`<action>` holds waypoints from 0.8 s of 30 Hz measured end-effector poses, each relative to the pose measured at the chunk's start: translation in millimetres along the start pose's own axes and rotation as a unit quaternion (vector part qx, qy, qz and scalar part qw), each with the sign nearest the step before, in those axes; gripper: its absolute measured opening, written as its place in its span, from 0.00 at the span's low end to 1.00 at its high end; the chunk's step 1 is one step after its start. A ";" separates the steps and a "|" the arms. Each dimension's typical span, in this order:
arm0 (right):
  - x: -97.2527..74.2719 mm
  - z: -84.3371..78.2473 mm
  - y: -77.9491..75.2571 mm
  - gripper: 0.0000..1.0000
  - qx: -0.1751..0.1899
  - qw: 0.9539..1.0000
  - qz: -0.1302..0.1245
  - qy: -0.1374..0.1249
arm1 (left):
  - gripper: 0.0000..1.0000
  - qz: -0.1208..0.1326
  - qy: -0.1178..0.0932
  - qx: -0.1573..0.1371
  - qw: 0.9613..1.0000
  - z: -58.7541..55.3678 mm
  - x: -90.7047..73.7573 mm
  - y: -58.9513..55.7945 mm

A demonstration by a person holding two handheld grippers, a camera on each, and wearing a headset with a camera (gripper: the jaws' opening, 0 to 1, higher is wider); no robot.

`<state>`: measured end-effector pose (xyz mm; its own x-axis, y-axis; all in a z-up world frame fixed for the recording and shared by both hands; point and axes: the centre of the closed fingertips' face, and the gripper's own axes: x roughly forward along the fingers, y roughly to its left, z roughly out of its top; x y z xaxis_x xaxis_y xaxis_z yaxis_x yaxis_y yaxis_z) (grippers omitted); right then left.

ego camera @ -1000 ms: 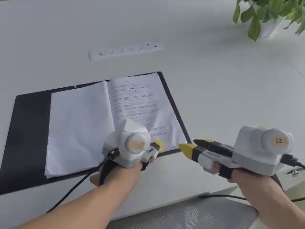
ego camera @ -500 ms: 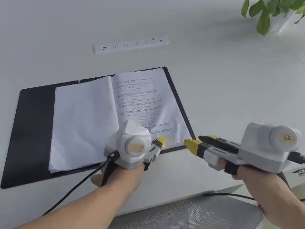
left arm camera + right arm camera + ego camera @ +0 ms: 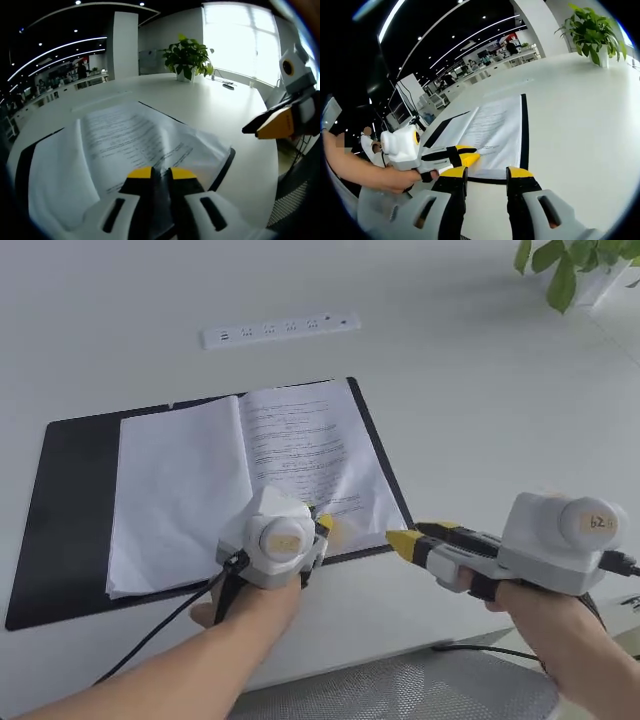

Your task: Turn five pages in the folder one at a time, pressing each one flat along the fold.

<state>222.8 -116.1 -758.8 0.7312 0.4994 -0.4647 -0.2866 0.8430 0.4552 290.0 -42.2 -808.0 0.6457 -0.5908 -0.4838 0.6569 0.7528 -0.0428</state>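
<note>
Head view: one black folder (image 3: pixel 70 490) lay open and flat on one smooth white table (image 3: pixel 480 410), just in front of the person. It showed two sheets, a blank page (image 3: pixel 180 490) on the left and a printed page (image 3: pixel 310 460) on the right, both thin white paper bowing gently up from the fold. Two grippers were held near the table's front edge, each a white plastic body with yellow-tipped jaws. The left gripper (image 3: pixel 322 527) had its tips over the lower edge of the printed page. The right gripper (image 3: pixel 408 540) sat off the folder's lower right corner, above bare table. One long white power strip (image 3: pixel 280 330) lay beyond the folder, one leafy green plant (image 3: pixel 565 265) stood at the far right, and one black cable (image 3: pixel 160 635) trailed from the left gripper.

Left gripper view: the left gripper (image 3: pixel 156 174) had its two jaws drawn almost together over the printed page (image 3: pixel 130 135). Whether any paper lay between them could not be told. The right gripper (image 3: pixel 267 125) came in from the right, apart from the paper.

Right gripper view: the right gripper (image 3: pixel 487 172) had its two jaws spread with a clear gap and nothing between them. Ahead, the left gripper (image 3: pixel 467 154) rested its joined yellow tips at the near edge of the printed page (image 3: pixel 495 125), bordered by the folder's (image 3: pixel 524 130) black rim.
</note>
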 end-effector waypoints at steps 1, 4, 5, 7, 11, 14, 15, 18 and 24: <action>2.7 1.6 -1.6 0.29 -0.001 1.000 0.000 0.001 | 0.09 0.000 0.000 0.000 1.000 0.1 0.2 0.1; 9.4 7.0 -6.1 0.28 0.005 1.000 0.000 -0.001 | 0.09 0.000 -0.002 -0.005 1.000 0.0 -0.5 0.7; 11.7 7.9 -6.9 0.28 0.006 1.000 0.001 -0.001 | 0.09 0.000 -0.002 -0.007 1.000 -0.1 -0.2 0.5; 18.4 6.8 -11.4 0.26 0.009 1.000 0.000 0.004 | 0.09 0.001 -0.002 -0.009 1.000 -0.3 0.0 0.6; 26.0 2.0 -17.2 0.26 0.031 0.999 -0.002 0.018 | 0.09 0.001 -0.002 -0.009 1.000 -0.7 0.0 1.0; 30.1 -1.0 -18.7 0.25 0.044 0.999 -0.002 0.024 | 0.09 0.001 -0.003 -0.009 1.000 -1.0 -0.3 1.2; 30.9 -2.7 -20.4 0.25 0.044 0.999 -0.007 0.027 | 0.09 0.001 -0.003 -0.008 1.000 -0.9 -0.1 0.9; 33.0 -8.6 -21.2 0.19 0.068 0.997 -0.003 0.040 | 0.09 0.001 -0.003 -0.008 1.000 -1.2 0.1 1.3; 31.3 -3.3 -24.0 0.02 0.066 0.997 -0.012 0.024 | 0.09 0.001 -0.003 -0.008 1.000 -0.8 0.0 1.4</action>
<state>250.5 -120.1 -786.8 0.7062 0.4905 -0.5106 -0.1830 0.8231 0.5376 290.6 -40.9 -808.7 0.6486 -0.5917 -0.4787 0.6496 0.7582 -0.0570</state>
